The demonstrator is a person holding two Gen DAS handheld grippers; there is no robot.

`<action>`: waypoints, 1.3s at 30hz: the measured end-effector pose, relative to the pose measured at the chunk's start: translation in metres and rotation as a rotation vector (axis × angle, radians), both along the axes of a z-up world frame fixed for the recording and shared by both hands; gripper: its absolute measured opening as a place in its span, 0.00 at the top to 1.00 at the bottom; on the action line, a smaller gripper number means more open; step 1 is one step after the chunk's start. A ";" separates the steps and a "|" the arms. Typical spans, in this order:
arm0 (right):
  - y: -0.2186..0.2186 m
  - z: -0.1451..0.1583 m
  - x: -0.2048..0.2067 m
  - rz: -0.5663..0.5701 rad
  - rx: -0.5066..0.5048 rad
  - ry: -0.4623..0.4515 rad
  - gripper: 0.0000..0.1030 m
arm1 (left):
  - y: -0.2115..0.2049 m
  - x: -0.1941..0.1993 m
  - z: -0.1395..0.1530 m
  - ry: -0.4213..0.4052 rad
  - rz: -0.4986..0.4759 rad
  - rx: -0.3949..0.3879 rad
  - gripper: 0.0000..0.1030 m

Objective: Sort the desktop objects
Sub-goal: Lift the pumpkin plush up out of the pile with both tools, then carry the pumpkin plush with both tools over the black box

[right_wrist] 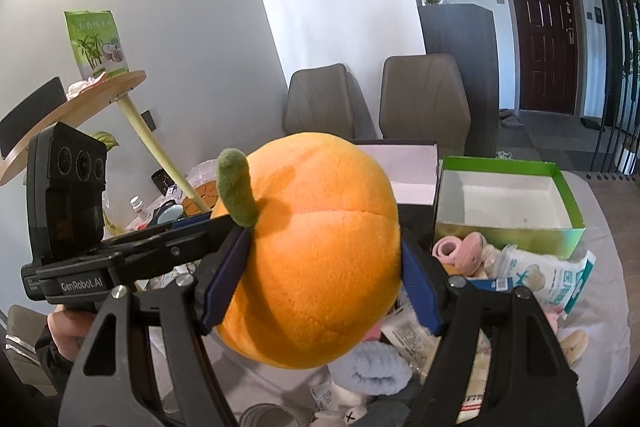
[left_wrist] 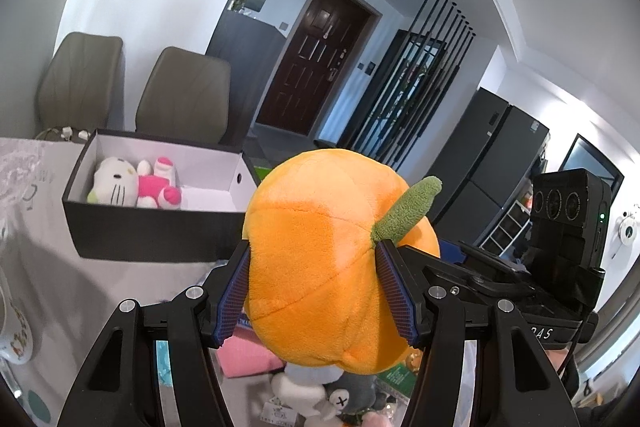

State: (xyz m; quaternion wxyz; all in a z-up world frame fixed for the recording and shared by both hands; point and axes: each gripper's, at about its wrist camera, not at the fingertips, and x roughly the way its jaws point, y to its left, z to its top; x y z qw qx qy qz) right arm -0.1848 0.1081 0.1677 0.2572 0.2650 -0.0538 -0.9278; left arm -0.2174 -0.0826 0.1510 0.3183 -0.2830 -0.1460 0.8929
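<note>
- Plush orange [left_wrist: 320,259], a round stuffed toy with a green felt stem [left_wrist: 408,211], is held up off the counter [left_wrist: 40,235], above the heap of small toys and packets.
- Both tools grip it at once: the left gripper [left_wrist: 316,291] has its jaws pressed into the toy's two flanks, and the right gripper [right_wrist: 320,287] has its jaws closed on the same toy from the other side, blue pads sunk slightly into the pile.
- Handling, as I judge it: very light, soft and springy, nothing to break. The fabric gives under the pads, so grip is secure, but a round filled body can squirm out if pinched near its edge.
- Best hold looks like the widest part of the body, across the middle, not the floppy stem.
- Just behind it stands a black box [left_wrist: 160,227] with a white lining, holding a white cat plush [left_wrist: 114,183] in pink.
- Beside that, in the right view, an open green box [right_wrist: 508,211] looks empty.
- Below lie a grey plush [left_wrist: 340,395], a pale blue sock roll [right_wrist: 372,367] and a printed packet [right_wrist: 548,279].
- A printed mug [left_wrist: 16,335] sits at the left edge.
</note>
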 end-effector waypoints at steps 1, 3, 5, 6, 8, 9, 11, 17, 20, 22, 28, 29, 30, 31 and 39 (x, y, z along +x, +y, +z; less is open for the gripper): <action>0.001 0.002 0.000 0.001 -0.002 0.003 0.29 | 0.000 -0.001 0.002 0.006 0.001 -0.001 0.41; 0.002 0.005 -0.002 0.003 -0.007 0.007 0.29 | 0.000 -0.003 0.005 0.012 0.001 -0.001 0.40; 0.003 0.008 -0.003 0.005 -0.008 0.013 0.29 | 0.000 -0.006 0.008 0.019 0.000 0.001 0.41; 0.003 0.009 -0.004 0.006 -0.009 0.015 0.29 | 0.000 -0.007 0.009 0.022 0.000 0.001 0.41; 0.003 0.013 -0.005 0.007 -0.007 0.024 0.29 | -0.001 -0.009 0.012 0.029 0.001 0.001 0.41; 0.004 0.014 -0.006 0.007 -0.007 0.027 0.29 | -0.001 -0.010 0.013 0.033 0.002 0.000 0.40; 0.004 0.017 -0.007 0.006 -0.007 0.034 0.29 | 0.000 -0.012 0.017 0.040 0.003 -0.002 0.40; 0.005 0.024 -0.014 0.008 -0.009 0.047 0.29 | -0.002 -0.022 0.021 0.051 0.004 -0.002 0.41; 0.004 0.028 -0.018 0.008 -0.006 0.053 0.29 | -0.001 -0.026 0.024 0.056 0.003 0.000 0.40; 0.004 0.030 -0.020 0.011 -0.004 0.055 0.29 | -0.001 -0.027 0.026 0.060 0.003 0.001 0.40; 0.003 0.038 -0.027 0.020 -0.003 0.073 0.29 | -0.002 -0.034 0.033 0.080 0.010 -0.003 0.41; 0.002 0.039 -0.027 0.020 -0.002 0.076 0.29 | -0.002 -0.034 0.035 0.084 0.011 -0.003 0.41; 0.001 0.040 -0.028 0.021 -0.001 0.079 0.29 | -0.003 -0.035 0.036 0.087 0.011 -0.002 0.41; 0.001 0.042 -0.029 0.022 0.000 0.082 0.29 | -0.003 -0.036 0.037 0.091 0.011 -0.002 0.40; -0.006 0.052 -0.038 0.034 0.011 0.104 0.30 | -0.009 -0.048 0.042 0.112 0.016 0.008 0.41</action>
